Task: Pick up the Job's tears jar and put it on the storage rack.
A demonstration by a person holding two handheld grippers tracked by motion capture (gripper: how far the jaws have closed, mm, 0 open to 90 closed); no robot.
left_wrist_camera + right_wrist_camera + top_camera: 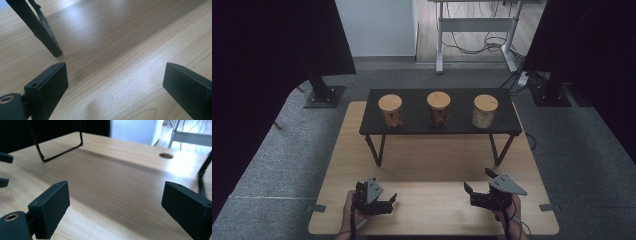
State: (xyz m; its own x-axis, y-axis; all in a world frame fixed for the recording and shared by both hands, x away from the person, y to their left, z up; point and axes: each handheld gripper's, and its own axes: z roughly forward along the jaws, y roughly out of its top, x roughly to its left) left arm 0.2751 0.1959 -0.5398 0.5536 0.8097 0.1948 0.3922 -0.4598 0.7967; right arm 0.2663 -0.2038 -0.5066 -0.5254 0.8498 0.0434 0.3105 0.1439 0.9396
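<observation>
- High view first: the left gripper (384,202) is held low over the near edge of the wooden table (432,160), jaws spread wide, nothing between them.
- Across from it, the right gripper (477,186) is held at the same near edge, jaws likewise spread wide and empty, with its grey three-cornered plate seen on top.
- The two grippers are kept well apart, each gripped by a hand coming in from the bottom.
- Beyond them a low black shelf (412,125) is stood on thin black legs across the far half of the table.
- Three glass jars with wooden lids are lined up on that shelf: the left jar (390,110) with brown chunky contents, the middle jar (438,108) with dark reddish-brown contents, the right jar (485,111) with pale grainy contents.
- All three jars are seen upright, lids on, set apart from each other and well away from both grippers.
- Left gripper view: bare wood grain is shown between the wide jaws, and a black shelf leg (40,30) is planted on the table ahead at upper left.
- Right gripper view: bare table is framed by the wide jaws, a round cable hole (166,155) is spotted far right.
</observation>
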